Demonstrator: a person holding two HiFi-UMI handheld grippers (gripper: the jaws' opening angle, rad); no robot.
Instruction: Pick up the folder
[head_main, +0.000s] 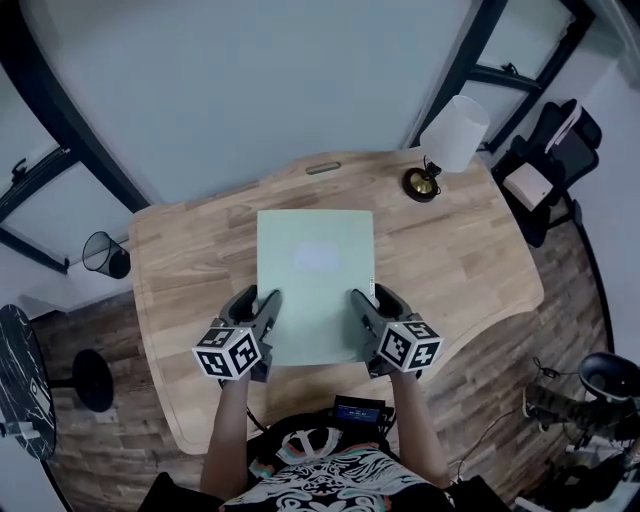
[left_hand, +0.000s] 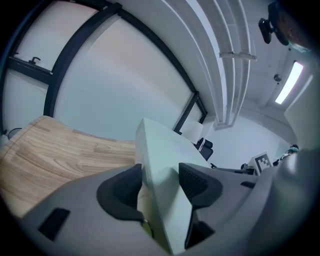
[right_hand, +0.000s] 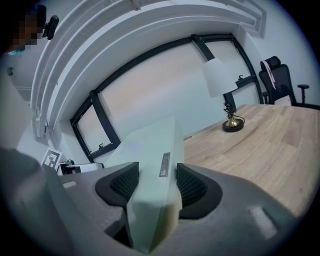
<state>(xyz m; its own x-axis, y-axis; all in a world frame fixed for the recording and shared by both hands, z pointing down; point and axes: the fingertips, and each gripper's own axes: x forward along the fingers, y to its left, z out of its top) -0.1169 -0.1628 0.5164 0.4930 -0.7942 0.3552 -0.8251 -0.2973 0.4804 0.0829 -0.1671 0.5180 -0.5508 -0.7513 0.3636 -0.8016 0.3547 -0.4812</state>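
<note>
A thick pale green folder (head_main: 315, 280) hangs flat above the wooden desk (head_main: 470, 260), held at both near corners. My left gripper (head_main: 268, 305) is shut on its left edge; in the left gripper view the folder (left_hand: 162, 170) fills the gap between the black pads (left_hand: 122, 192). My right gripper (head_main: 357, 303) is shut on the right edge, where the folder's spine (right_hand: 155, 190) with a small label sits squeezed between its pads (right_hand: 192, 187). The folder's far end points away from me.
A table lamp with a white shade (head_main: 452, 135) and brass base (right_hand: 233, 123) stands at the desk's far right. A black office chair (head_main: 545, 170) is beyond the right end. A mesh wastebasket (head_main: 103, 253) sits on the floor at the left.
</note>
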